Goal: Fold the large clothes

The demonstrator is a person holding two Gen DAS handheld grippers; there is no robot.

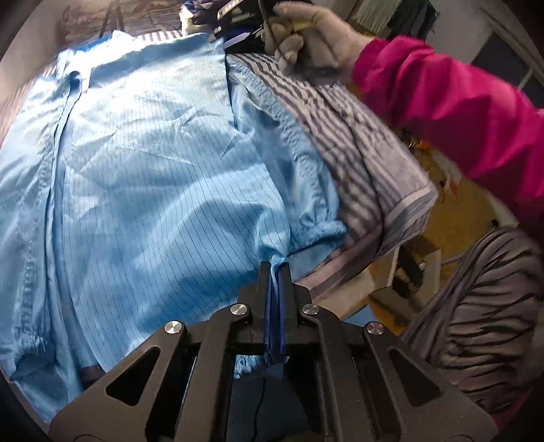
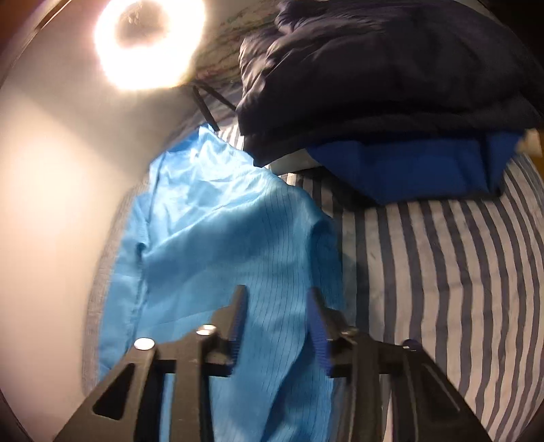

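- The left gripper (image 1: 276, 268) pinches a gathered bit of the light blue garment (image 1: 142, 163) at its near edge, jaws pressed together on the cloth beside an elastic cuff (image 1: 319, 227).
- The right gripper (image 2: 277, 299) hangs over another part of the same garment, jaws parted with fabric under and between them; the pads do not appear to press on it.
- The garment lies spread across a striped sheet (image 2: 442, 272), front placket (image 1: 64, 136) up and a sleeve lying along one side.
- A gloved hand (image 1: 306, 30) in a pink sleeve (image 1: 452, 112) reaches over the far end.
- A dark jacket (image 2: 374, 68) sits folded on a blue item (image 2: 408, 170) at the back, suggesting earlier pieces are finished.
- Judging by its flat, open layout, this garment's folding has barely begun: one edge is gripped, and the folds themselves remain to be made.
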